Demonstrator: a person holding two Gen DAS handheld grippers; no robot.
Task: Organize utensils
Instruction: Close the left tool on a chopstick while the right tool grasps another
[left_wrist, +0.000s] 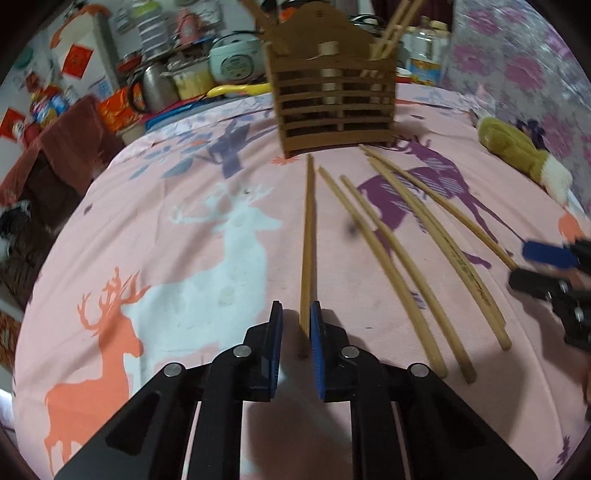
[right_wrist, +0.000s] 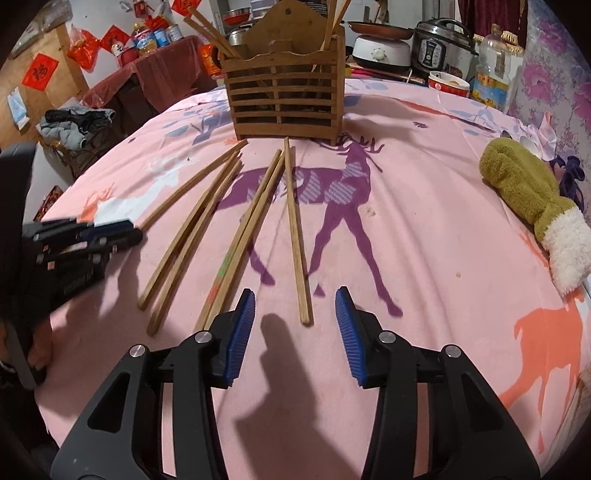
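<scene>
Straddling the near end of one chopstick (left_wrist: 307, 240), the left gripper (left_wrist: 295, 325) has its jaws narrowed to a slim gap with the stick running up between them; the right pad (left_wrist: 317, 332) looks to touch the wood, but a sliver of cloth shows on the other side, so I cannot tell whether the stick is clamped yet. Taking it at the thick end seems sensible: the tip then leads toward the holder (left_wrist: 332, 99), which stands upright at the far side of the pink cloth (left_wrist: 184, 258).

Four more chopsticks (left_wrist: 406, 258) lie fanned to the right of that one, tips pointing at the holder, apart from each other. The right gripper (right_wrist: 295, 317) hovers wide open, with the end of the rightmost stick (right_wrist: 295, 229) just ahead, between its pads but touching neither. It looks lined up for a pick of its own.

Some sticks (right_wrist: 332, 18) already stand in the holder, so the job is partly done by my reckoning.

Much is unclear. Slats hide the holder's inside, so its compartments and their contents cannot be counted. The standing sticks are cut off by the frame top. The right gripper appears blurred at the left view's edge. A shadow covers the cloth between the right jaws. A green mitten (right_wrist: 524, 192) lies well off to the right.
</scene>
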